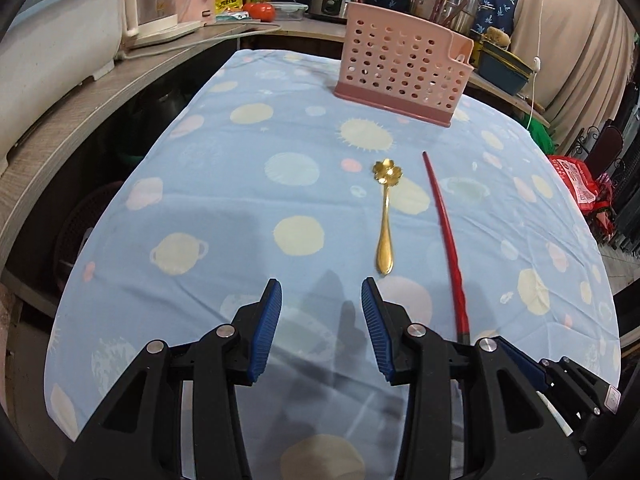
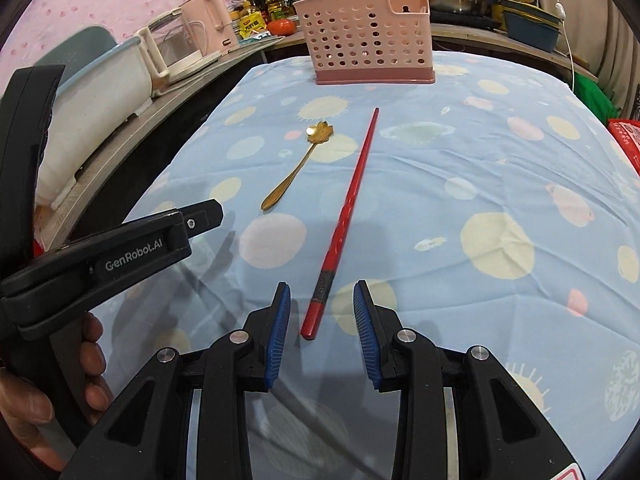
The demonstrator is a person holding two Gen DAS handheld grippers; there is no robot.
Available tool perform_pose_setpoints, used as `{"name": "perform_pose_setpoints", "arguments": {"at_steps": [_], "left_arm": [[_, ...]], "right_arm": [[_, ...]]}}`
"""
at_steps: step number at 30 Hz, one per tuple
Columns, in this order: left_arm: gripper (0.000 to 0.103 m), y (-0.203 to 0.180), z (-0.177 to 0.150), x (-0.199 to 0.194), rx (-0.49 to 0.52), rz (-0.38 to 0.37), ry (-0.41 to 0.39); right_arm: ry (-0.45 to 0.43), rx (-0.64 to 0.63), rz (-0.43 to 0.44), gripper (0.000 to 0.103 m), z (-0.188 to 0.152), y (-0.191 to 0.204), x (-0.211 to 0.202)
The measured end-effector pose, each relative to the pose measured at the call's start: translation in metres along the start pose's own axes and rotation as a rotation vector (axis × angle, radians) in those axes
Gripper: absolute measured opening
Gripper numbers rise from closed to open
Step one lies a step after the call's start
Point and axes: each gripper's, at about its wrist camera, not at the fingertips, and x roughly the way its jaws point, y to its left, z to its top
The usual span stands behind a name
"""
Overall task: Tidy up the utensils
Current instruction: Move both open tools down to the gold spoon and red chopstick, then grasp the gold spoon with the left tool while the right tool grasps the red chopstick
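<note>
Gold flower-bowled metal spoon (image 1: pixel 385 216) and red chopstick (image 2: pixel 344 220) lie mid-frame, handles toward both hand-held grippers, left (image 1: pixel 322 334) and right (image 2: pixel 322 330), released, empty; pink perforated plastic caddy (image 2: pixel 366 40) waits above.

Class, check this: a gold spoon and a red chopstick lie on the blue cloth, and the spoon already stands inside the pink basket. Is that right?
Not quite. The gold spoon lies flat on the blue cloth beside the red chopstick, short of the pink basket, not inside it. The left wrist view shows this.
</note>
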Motion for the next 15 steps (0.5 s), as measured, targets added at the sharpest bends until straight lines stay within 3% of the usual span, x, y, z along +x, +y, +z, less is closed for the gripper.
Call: {"name": "perform_pose_setpoints", "arguments": {"at_steps": [7,15], "left_arm": [[0.040,0.0051,-0.0041,-0.0001,-0.001,0.000,0.008],[0.040,-0.0004,-0.0050,0.0021,0.004,-0.012,0.015]], "right_arm": [[-0.013,-0.013,-0.031,0.030,-0.0019,0.0049,0.0049],[-0.025,-0.029,-0.067,0.010,-0.0050,0.0006,0.0044]]}}
